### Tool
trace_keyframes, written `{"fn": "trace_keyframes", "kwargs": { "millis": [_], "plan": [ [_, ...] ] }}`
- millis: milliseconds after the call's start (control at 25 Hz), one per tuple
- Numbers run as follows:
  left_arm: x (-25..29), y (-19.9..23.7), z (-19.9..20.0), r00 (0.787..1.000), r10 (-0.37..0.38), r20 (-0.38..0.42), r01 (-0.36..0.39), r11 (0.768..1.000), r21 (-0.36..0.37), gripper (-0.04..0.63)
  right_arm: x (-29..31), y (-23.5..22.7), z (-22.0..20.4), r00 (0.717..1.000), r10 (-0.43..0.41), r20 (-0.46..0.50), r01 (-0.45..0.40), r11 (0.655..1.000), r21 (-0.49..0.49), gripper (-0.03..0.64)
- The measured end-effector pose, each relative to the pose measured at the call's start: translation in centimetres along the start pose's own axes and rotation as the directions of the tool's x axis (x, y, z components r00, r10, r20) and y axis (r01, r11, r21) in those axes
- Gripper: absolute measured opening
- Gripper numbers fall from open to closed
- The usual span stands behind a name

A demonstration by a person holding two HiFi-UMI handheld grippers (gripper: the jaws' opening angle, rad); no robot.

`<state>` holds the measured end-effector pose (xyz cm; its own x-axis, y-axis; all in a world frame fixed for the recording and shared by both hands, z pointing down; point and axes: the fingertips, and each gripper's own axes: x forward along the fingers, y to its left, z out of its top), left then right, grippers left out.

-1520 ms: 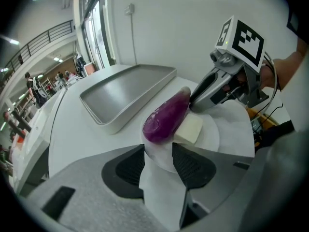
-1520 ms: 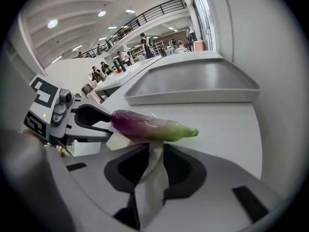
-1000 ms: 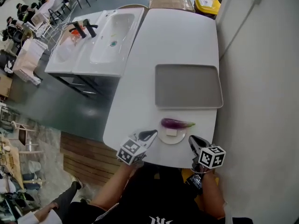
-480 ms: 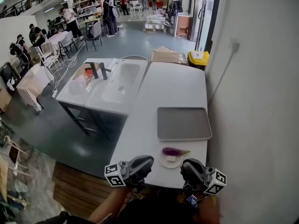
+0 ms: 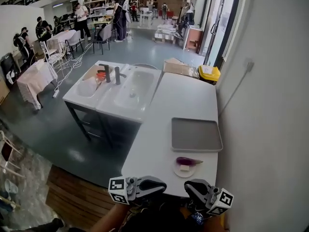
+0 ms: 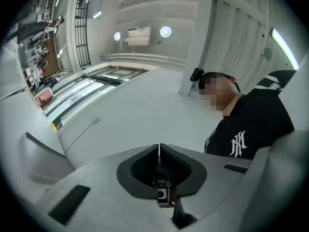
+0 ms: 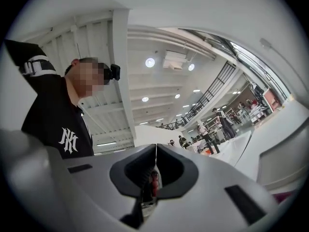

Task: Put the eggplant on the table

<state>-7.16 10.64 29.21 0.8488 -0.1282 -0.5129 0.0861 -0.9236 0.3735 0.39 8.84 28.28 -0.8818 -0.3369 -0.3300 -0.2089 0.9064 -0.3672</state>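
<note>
A purple eggplant [image 5: 187, 161] lies on a small white plate [image 5: 183, 171] near the front edge of the long white table [image 5: 188, 98]. Just behind the plate lies a flat grey tray [image 5: 195, 134]. Both grippers hover at the bottom of the head view, in front of the table edge and apart from the eggplant. My left gripper [image 5: 163, 183] points right and my right gripper [image 5: 188, 187] points left. In the gripper views both point up toward the ceiling. The left gripper [image 6: 158, 147] and right gripper [image 7: 155, 147] are each shut, with nothing between the jaws.
A white sink unit [image 5: 130, 88] with black taps [image 5: 112, 73] adjoins the table's left side. A cardboard box [image 5: 179, 67] and a yellow bin [image 5: 211, 72] stand beyond the far end. A white wall [image 5: 270, 105] runs along the right. People, chairs and tables fill the room behind.
Both grippers have drawn back from over the table near the plate toward the body and tipped upward. The head view has lifted and takes in more of the room. The eggplant stayed on its plate.
</note>
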Motion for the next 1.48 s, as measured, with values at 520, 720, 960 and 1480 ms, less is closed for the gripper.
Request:
{"fn": "trace_keyframes", "kwargs": {
  "millis": [520,720,960,1480],
  "plan": [
    [1.5,3.5,-6.7,0.875,0.272,-0.401,-0.178,0.950,0.256,0.009,-3.6,-2.4,-3.8,0.962,-0.114,-0.246,0.088,0.990,-0.115,0.003],
    [2.8,3.1,-9.6,0.846,0.274,-0.457,-0.172,0.952,0.254,0.009,-5.4,-2.8,-4.3,0.963,-0.109,-0.248,0.088,0.992,-0.093,0.003],
    [2.5,2.5,-9.5,0.841,0.314,-0.440,-0.221,0.942,0.251,0.009,-5.7,-1.6,-3.3,0.977,-0.058,-0.207,0.043,0.996,-0.077,0.003],
    [0.2,1.0,-9.7,0.815,0.373,-0.444,-0.284,0.924,0.256,0.009,-3.6,0.1,-5.3,0.972,0.036,-0.232,-0.045,0.998,-0.032,0.003]
  ]
}}
